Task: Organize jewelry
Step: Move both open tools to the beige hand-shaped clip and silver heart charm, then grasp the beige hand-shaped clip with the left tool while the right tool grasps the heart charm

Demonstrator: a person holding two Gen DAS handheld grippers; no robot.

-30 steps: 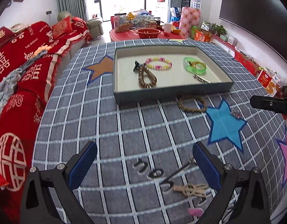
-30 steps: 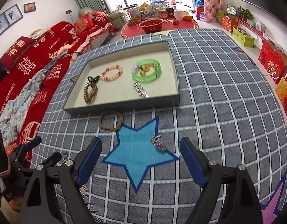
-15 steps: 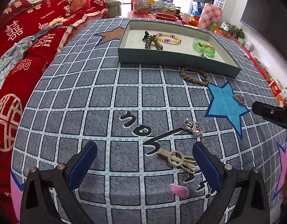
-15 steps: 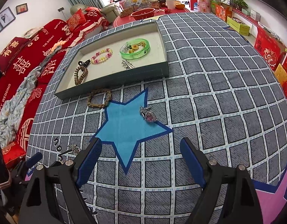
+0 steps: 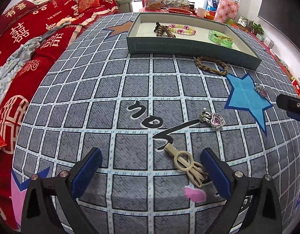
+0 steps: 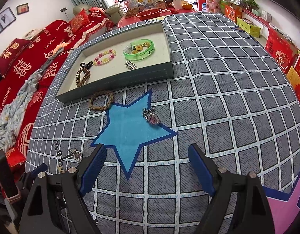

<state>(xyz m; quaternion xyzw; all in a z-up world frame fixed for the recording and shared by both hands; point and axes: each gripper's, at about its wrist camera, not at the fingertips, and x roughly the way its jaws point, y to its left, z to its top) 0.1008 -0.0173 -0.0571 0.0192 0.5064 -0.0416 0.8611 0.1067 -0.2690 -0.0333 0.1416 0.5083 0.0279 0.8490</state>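
Observation:
A grey-green tray (image 5: 189, 47) (image 6: 118, 81) at the back of the checked cloth holds a brown coil bracelet (image 6: 82, 77), a pastel bead bracelet (image 6: 105, 57), a green bangle (image 6: 139, 49) and a silver clip (image 6: 131, 65). A braided brown bracelet (image 5: 211, 65) (image 6: 101, 102) lies just in front of the tray. A pink heart charm (image 5: 213, 119) and a cream hair clip (image 5: 187, 165) lie close before my open left gripper (image 5: 152, 167). Another pink charm (image 6: 151, 117) lies on the blue star ahead of my open right gripper (image 6: 147, 163).
A red sofa (image 5: 23, 44) runs along the left. A red side table with bowls and jars (image 6: 154, 9) stands behind the tray. Boxes and gift bags (image 6: 282, 48) line the right wall. The right gripper's edge (image 5: 292, 105) shows at the left view's right side.
Both grippers have moved lower and closer to the cloth. The hair clip and heart charm now sit nearer the left fingers; the pink charm nearer the right fingers. Both stay open.

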